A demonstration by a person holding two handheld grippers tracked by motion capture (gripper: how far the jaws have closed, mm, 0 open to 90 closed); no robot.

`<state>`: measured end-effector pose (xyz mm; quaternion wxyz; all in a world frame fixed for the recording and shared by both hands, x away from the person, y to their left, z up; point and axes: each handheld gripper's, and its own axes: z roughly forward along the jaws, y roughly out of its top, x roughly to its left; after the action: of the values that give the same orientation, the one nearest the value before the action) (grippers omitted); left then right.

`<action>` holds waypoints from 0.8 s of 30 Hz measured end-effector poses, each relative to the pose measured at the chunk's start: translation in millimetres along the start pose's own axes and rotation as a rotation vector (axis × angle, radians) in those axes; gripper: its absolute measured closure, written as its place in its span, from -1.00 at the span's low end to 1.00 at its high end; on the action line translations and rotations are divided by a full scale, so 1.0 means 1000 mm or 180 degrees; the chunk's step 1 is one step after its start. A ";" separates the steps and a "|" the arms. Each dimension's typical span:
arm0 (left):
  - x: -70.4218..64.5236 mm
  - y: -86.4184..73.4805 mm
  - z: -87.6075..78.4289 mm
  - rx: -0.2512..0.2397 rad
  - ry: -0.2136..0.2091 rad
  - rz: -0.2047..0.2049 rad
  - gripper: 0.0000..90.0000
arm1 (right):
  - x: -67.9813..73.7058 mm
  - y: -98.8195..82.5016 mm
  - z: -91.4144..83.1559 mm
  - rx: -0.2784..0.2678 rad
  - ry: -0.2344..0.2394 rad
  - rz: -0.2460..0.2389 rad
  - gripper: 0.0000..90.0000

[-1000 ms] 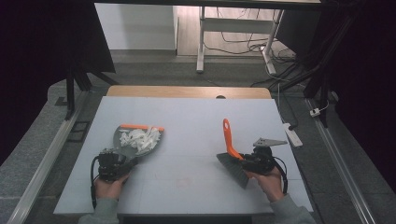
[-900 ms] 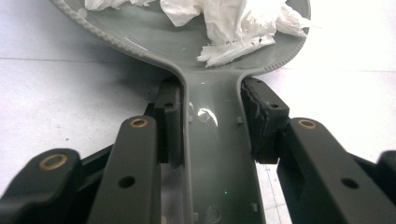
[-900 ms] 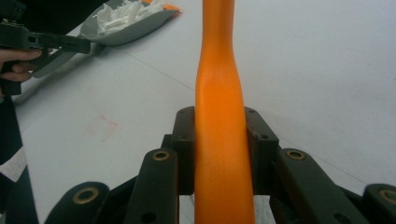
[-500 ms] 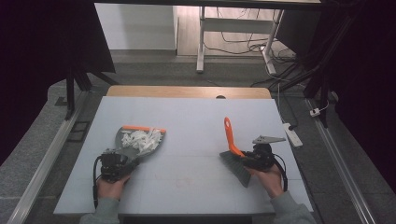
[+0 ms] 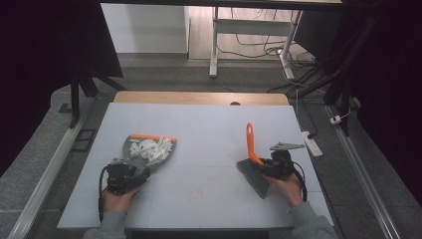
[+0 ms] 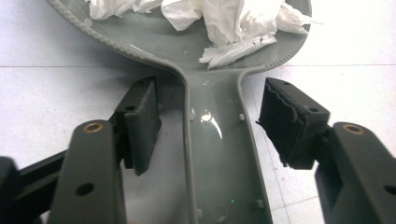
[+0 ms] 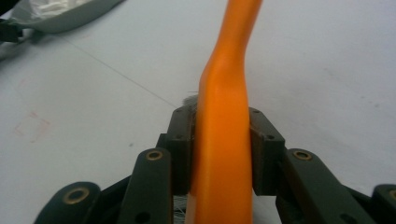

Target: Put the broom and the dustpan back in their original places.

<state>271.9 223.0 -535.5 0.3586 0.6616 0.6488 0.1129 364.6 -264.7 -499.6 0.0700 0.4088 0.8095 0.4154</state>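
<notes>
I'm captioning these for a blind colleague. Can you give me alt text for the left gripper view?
The grey dustpan lies on the white table, its handle between the left gripper's open jaws, which have just been opening and stand clear of it. Crumpled white paper scraps fill its pan.

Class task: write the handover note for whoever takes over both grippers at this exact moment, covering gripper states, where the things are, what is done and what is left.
Left gripper: open, jaws just opened, the dustpan handle lies between the pads, untouched.
Right gripper: jaws have just been opening; pads look still against the orange brush handle.
Dustpan rests on the table, left side, holding the white paper scraps. Brush stands at the right, bristles on the table.
Done: scraps lie in the pan.
Left: probably let go of the brush and withdraw both hands.
</notes>
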 end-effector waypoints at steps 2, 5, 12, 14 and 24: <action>0.000 0.000 -0.001 -0.0007 -0.0009 0.0008 -0.20 | -0.003 0.000 0.001 0.0008 -0.0005 0.0027 0.44; 0.001 0.000 -0.002 -0.0013 -0.0021 0.0017 -0.22 | -0.008 0.000 0.002 0.0028 -0.0002 0.0042 0.41; 0.001 0.000 -0.006 -0.0037 -0.0041 0.0055 -0.24 | -0.017 -0.001 0.006 0.0115 -0.0067 0.0099 0.29; 0.001 0.000 -0.007 -0.0039 -0.0039 0.0067 -0.24 | -0.017 -0.001 0.007 0.0160 -0.0110 0.0090 0.23; -0.001 0.000 -0.014 -0.0037 -0.0005 0.0233 -0.26 | -0.013 0.001 0.009 0.0257 -0.0424 0.0022 0.06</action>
<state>263.3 226.9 -525.5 0.3586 0.6829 0.6232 0.1292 377.5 -267.8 -507.8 0.1058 0.4409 0.8178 0.3545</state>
